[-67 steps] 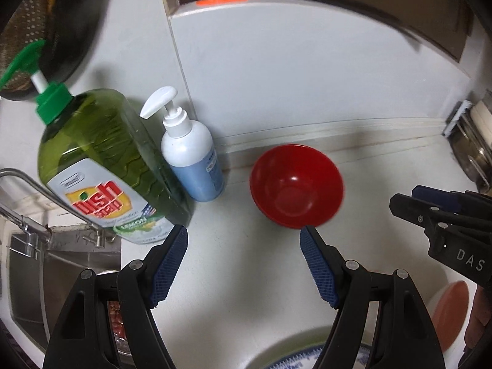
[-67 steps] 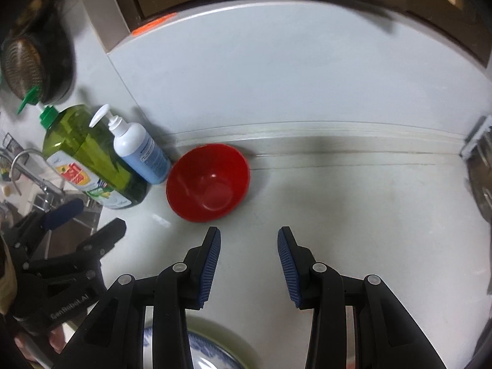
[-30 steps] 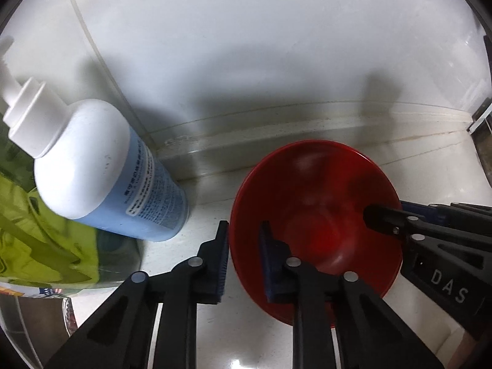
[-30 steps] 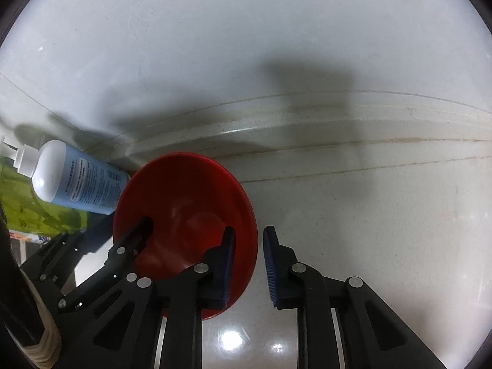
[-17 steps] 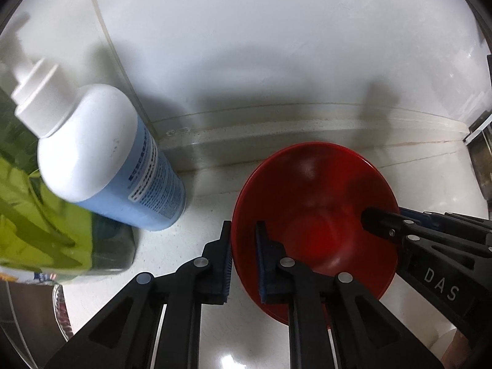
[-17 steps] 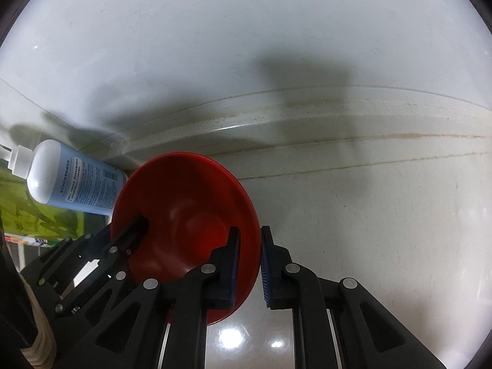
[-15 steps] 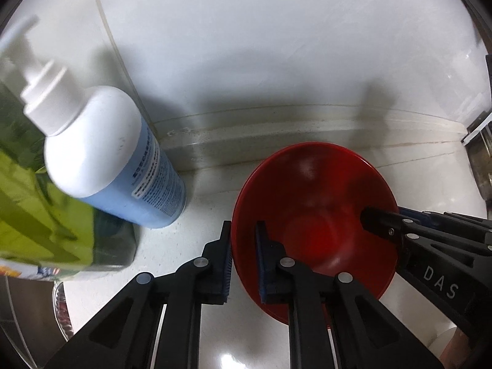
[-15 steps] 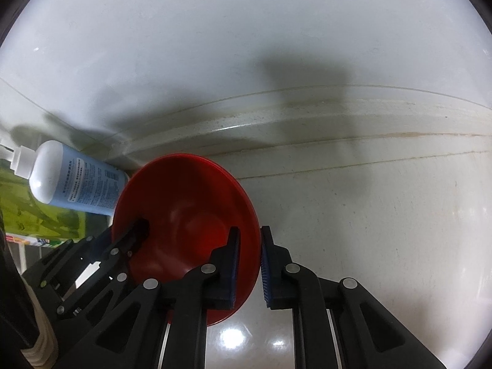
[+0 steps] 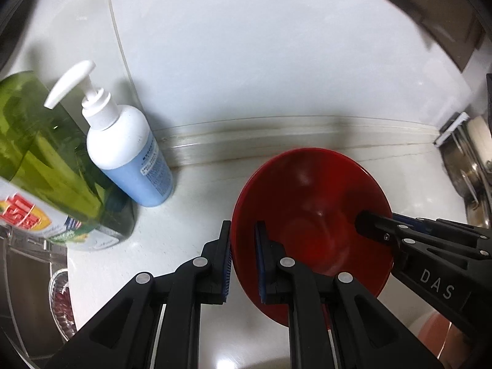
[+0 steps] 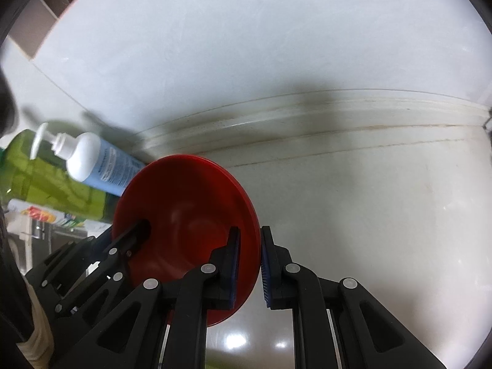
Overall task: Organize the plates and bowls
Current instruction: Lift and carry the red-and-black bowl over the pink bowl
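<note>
A red bowl (image 9: 310, 215) hangs above the white counter, held by both grippers at once. My left gripper (image 9: 243, 264) is shut on the bowl's left rim, one blue pad outside and one inside. My right gripper (image 10: 249, 267) is shut on the opposite rim of the bowl (image 10: 190, 221) in the same way. The right gripper also shows in the left wrist view as a black body marked DAS (image 9: 430, 279), reaching in from the right. An orange-pink dish (image 9: 436, 332) peeks out below it at the lower right.
A white and blue pump bottle (image 9: 129, 150) and a big green dish soap bottle (image 9: 46, 166) stand at the left by the wall. A steel sink (image 9: 27, 292) lies below them. Metal cookware (image 9: 470, 178) sits at the right edge. The counter (image 10: 384, 209) runs to the right.
Both grippers closed on the bowl's rims and have risen and pulled back with it. The bottles and the wall joint look farther off, and the bowl is off the counter.
</note>
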The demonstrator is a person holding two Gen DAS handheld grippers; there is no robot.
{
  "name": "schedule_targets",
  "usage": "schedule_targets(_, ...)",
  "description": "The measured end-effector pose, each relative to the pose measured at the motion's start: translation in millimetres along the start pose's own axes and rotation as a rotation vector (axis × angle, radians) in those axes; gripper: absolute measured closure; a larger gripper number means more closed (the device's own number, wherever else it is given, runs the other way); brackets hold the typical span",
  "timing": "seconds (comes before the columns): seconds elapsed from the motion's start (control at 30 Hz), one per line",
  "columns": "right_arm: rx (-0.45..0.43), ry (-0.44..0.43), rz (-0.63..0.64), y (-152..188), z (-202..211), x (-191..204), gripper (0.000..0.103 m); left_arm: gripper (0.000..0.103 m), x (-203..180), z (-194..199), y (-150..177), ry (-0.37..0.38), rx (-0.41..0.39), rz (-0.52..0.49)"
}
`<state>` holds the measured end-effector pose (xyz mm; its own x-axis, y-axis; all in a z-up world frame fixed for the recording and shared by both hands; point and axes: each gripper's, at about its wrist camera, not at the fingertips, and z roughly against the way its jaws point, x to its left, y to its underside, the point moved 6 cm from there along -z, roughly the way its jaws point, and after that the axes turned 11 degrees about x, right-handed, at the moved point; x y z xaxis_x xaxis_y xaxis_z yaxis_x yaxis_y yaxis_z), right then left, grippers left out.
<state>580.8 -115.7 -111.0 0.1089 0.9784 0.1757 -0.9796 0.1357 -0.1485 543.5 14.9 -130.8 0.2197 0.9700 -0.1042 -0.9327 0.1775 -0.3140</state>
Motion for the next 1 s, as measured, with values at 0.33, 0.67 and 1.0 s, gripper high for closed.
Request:
schedule_targets(0.33, -0.080, 0.011, -0.030, 37.9, 43.1, -12.7, 0.089, 0.088, -41.3, 38.9, 31.6, 0.056, -0.041, -0.036)
schedule_targets(0.67, -0.125, 0.009, -0.093, 88.2, 68.0, -34.5, 0.089, 0.088, -90.3, 75.1, 66.0, 0.109, -0.049, -0.093)
schedule_targets(1.0, -0.146, 0.035, -0.163, 146.0, 90.9, -83.3, 0.089, 0.088, -144.7, 85.1, 98.7, 0.159, -0.024, -0.175)
